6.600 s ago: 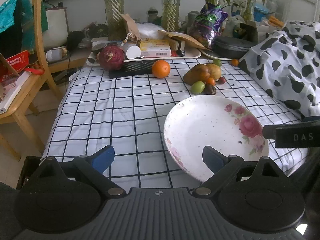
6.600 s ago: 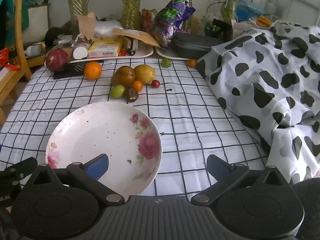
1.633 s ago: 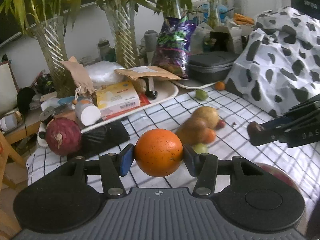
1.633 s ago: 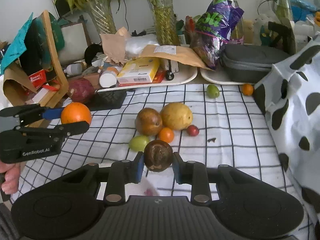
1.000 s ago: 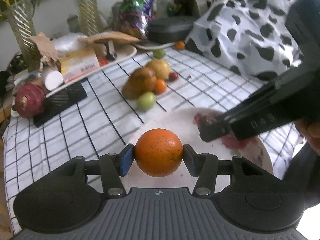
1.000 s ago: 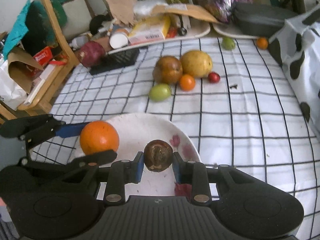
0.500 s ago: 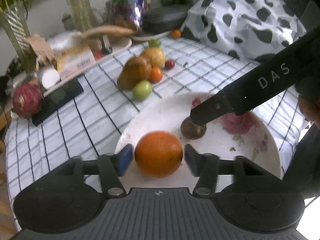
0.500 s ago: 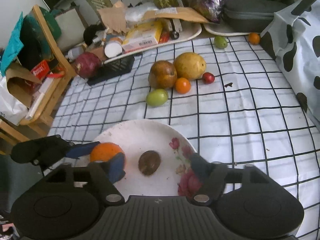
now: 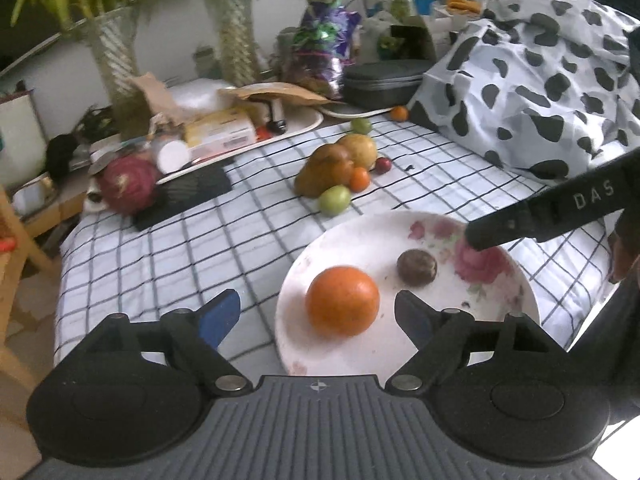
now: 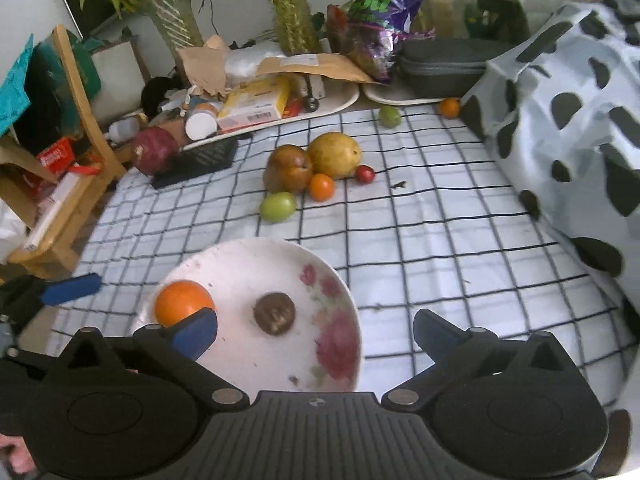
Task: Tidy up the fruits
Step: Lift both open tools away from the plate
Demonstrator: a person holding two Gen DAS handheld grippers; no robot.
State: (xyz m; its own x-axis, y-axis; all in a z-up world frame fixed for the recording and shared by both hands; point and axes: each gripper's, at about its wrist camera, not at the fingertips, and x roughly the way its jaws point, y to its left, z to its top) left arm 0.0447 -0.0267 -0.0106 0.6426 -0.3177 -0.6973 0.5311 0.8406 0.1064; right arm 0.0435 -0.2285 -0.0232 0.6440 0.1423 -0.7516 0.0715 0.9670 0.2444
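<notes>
On the table: I see a checked cloth (image 10: 400,240) spread flat, so fruit sits on it and does not roll far.
Plate: my flowered plate (image 9: 500,280) lies near me on the cloth. It is where I think the fruit goes, because its raised rim keeps round things in.
Left gripper: my left gripper (image 9: 316,316) has its jaws wide apart and holds nothing. It hangs by the near edge of the plate.
Right gripper: my right gripper (image 10: 316,330) is spread wide too, with nothing in it. It hangs over the plate's near side.
Orange: the big orange (image 9: 342,301) rests on the plate, between my left fingers but not touched by them.
Brown fruit: a small dark brown fruit (image 10: 274,313) sits on the plate beside the orange, a little apart from it.
Fruit pile: a brown pear (image 10: 289,169), a yellow fruit (image 10: 334,155), a green fruit (image 10: 277,206), a little orange one (image 10: 321,187) and a red one (image 10: 365,173) huddle farther back on the cloth. I guess they go next.
Far fruits: one green (image 10: 389,116) and one orange (image 10: 449,107) sit alone by the trays.
</notes>
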